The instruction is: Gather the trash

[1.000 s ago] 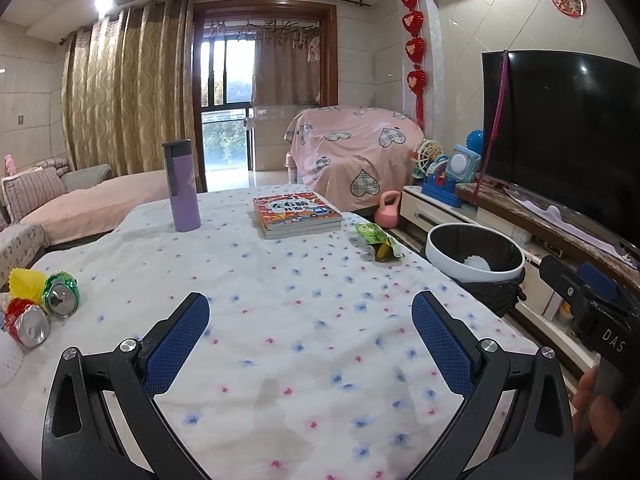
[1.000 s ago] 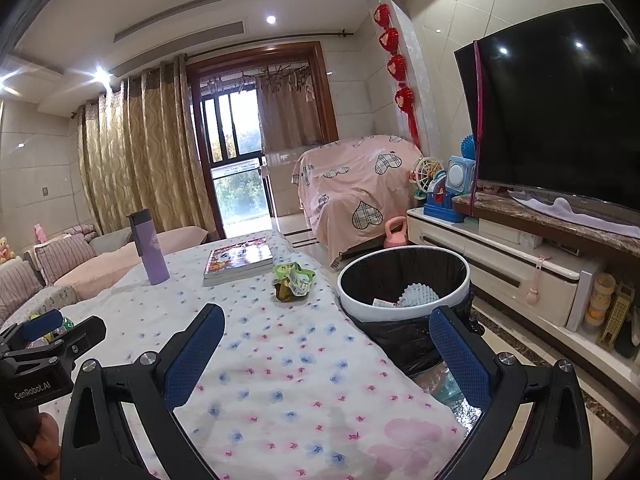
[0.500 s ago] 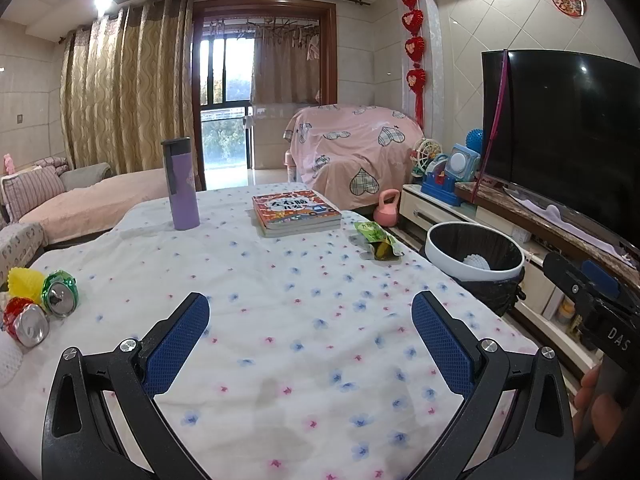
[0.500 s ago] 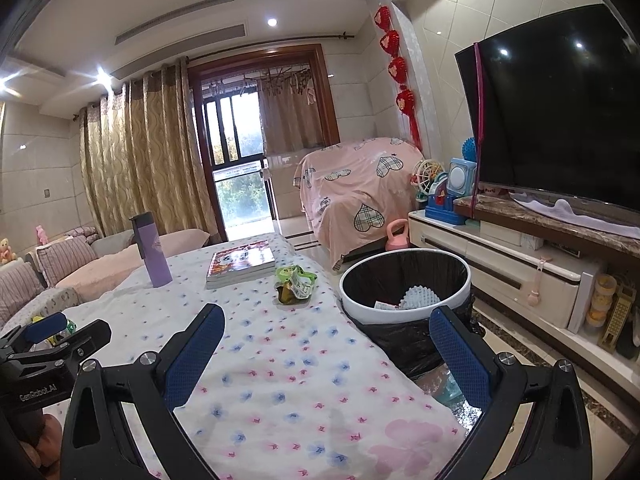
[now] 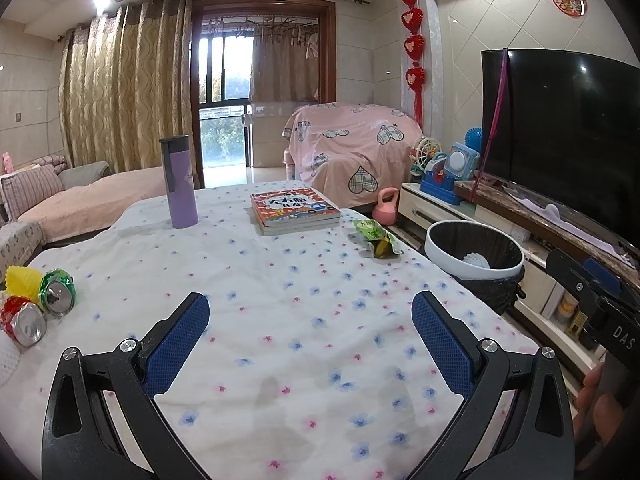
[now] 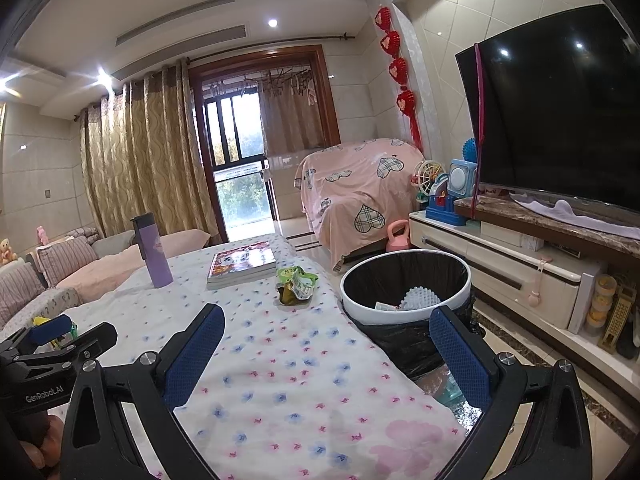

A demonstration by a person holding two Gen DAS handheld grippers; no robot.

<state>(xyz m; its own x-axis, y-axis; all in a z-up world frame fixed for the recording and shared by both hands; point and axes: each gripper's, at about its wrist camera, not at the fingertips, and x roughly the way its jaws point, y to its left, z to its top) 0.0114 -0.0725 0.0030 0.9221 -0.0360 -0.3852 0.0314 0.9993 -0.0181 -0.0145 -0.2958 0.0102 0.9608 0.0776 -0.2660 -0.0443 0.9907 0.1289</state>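
Flower-print cloth covers the tabletop (image 5: 304, 280). Both the left gripper (image 5: 310, 330) and the right gripper (image 6: 326, 344) hover over its near edge, blue pads spread wide and empty. A green snack wrapper (image 5: 376, 238) lies at the right edge, just beyond which stands the white-rimmed trash bin (image 6: 404, 276). Two crushed cans (image 5: 40, 308) and a yellow foam net (image 5: 22, 280) sit at the left edge. A purple flask (image 5: 180, 182) and a book (image 5: 294, 208) stand toward the far edge.

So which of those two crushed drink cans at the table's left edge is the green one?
The crushed green can, the one farther back, beside the yellow ridged wrapper. The crushed red can lies nearer the camera, in front of it.
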